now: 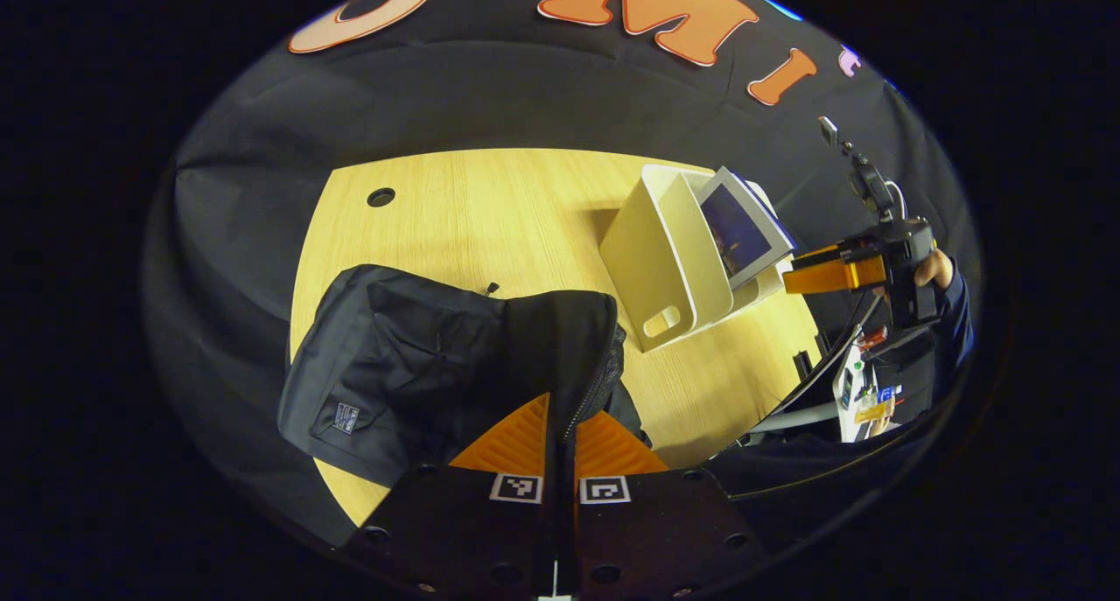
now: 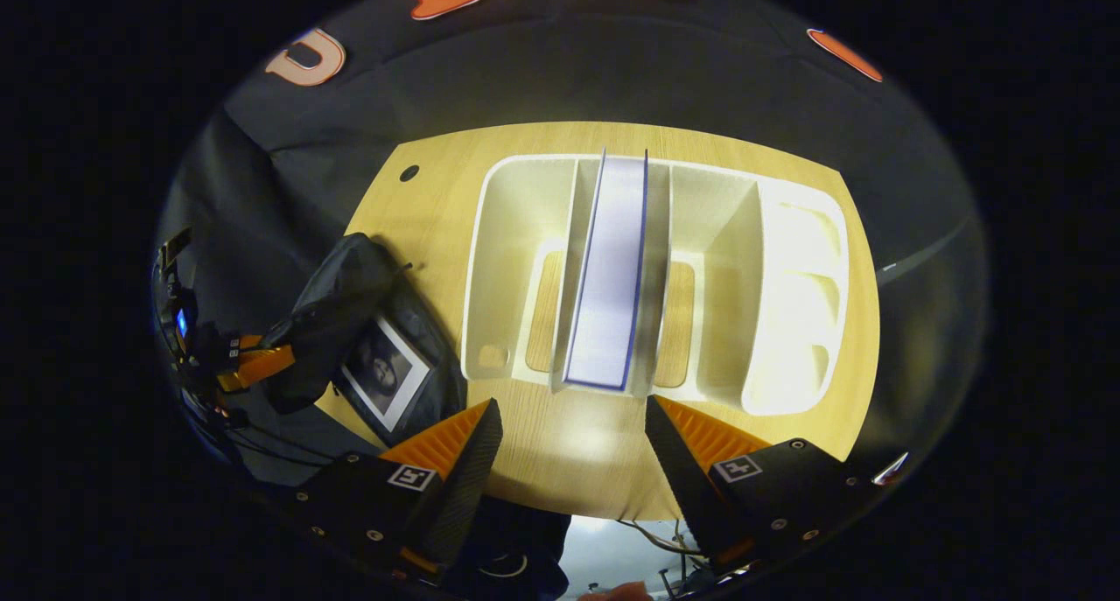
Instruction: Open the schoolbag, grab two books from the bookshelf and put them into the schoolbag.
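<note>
A pale wooden table (image 2: 604, 443) carries the scene, backed by the booth's black cloth wall (image 1: 490, 102). On the table's right side stands a white bookshelf (image 2: 787, 277) of upright compartments, and one book (image 2: 608, 277) stands on edge in a middle compartment, its blue-edged cover facing the right gripper view. To the left lies the dark schoolbag (image 1: 420, 356), its top opening lifted; in the right gripper view a second book (image 2: 385, 373) with a white-bordered cover lies inside the opened bag. The left gripper (image 1: 560, 448) is pressed together on the bag's zippered edge, pinching the fabric between both fingers and holding it up. The right gripper (image 2: 569, 443) hangs spread wide just near of the bookshelf, in line with the standing book but apart from it. A small round hole (image 1: 381, 197) marks the table's far left corner.
</note>
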### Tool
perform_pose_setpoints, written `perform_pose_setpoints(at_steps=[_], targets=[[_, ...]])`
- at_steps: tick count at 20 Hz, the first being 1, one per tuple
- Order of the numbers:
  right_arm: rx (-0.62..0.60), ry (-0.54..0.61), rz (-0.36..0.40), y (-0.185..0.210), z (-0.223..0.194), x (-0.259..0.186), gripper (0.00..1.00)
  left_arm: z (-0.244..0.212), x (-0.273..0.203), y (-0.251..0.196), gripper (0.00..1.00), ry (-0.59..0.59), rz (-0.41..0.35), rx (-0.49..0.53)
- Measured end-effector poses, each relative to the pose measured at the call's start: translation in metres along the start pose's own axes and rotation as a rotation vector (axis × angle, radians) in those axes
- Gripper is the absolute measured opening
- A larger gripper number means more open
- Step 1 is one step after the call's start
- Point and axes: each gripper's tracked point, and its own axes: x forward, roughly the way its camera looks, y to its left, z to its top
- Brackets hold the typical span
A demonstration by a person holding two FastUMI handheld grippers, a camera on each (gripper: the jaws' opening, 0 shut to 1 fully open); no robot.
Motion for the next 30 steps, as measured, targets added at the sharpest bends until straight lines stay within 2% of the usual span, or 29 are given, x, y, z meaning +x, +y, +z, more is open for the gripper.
perform_pose_setpoints(at_steps=[5, 10, 13, 15, 16, 17, 18, 19, 20, 21, 22, 23, 24, 27, 30], targets=[[0.003, 0.024, -0.01, -0.01, 0.029, 0.008, 0.99, -0.003, -0.001, 0.002, 0.02, -0.011, 0.005, -0.036], [0.052, 0.073, -0.027, -0.022, 0.047, 0.042, 0.99, -0.003, -0.002, 0.005, 0.02, -0.018, 0.011, -0.056], [0.072, 0.091, -0.031, -0.022, 0.053, 0.056, 0.96, -0.004, -0.001, 0.004, 0.02, -0.019, 0.01, -0.063], [0.077, 0.102, -0.036, -0.021, 0.055, 0.06, 0.87, -0.003, 0.0, 0.005, 0.02, -0.018, 0.009, -0.068], [0.076, 0.109, -0.043, -0.022, 0.055, 0.063, 0.71, -0.002, 0.0, 0.005, 0.02, -0.019, 0.008, -0.067], [0.086, 0.111, -0.05, -0.021, 0.054, 0.065, 0.76, -0.003, 0.0, 0.005, 0.02, -0.018, 0.007, -0.067], [0.091, 0.121, -0.056, -0.019, 0.053, 0.065, 0.56, -0.003, 0.0, 0.005, 0.02, -0.017, 0.004, -0.064], [0.086, 0.123, -0.087, -0.023, 0.053, 0.064, 0.57, -0.003, 0.0, 0.004, 0.02, -0.016, 0.002, -0.064], [0.089, 0.126, -0.101, -0.028, 0.051, 0.065, 0.46, -0.003, 0.001, 0.005, 0.02, -0.015, -0.003, -0.06], [0.086, 0.144, -0.115, -0.029, 0.046, 0.063, 0.41, -0.003, 0.001, 0.005, 0.02, -0.013, -0.005, -0.06], [0.086, 0.142, -0.127, -0.028, 0.042, 0.061, 0.4, -0.003, 0.001, 0.004, 0.02, -0.013, -0.011, -0.054], [0.086, 0.142, -0.136, -0.028, 0.04, 0.058, 0.46, -0.002, 0.001, 0.005, 0.02, -0.012, -0.013, -0.052], [0.091, 0.137, -0.143, -0.028, 0.039, 0.056, 0.39, -0.003, 0.0, 0.004, 0.02, -0.011, -0.017, -0.046], [0.094, 0.131, -0.174, -0.027, 0.035, 0.045, 0.38, -0.002, 0.0, 0.004, 0.02, -0.011, -0.023, -0.028], [0.119, 0.122, -0.174, -0.022, 0.025, 0.038, 0.38, -0.005, -0.002, 0.004, 0.02, -0.009, -0.033, -0.01]])
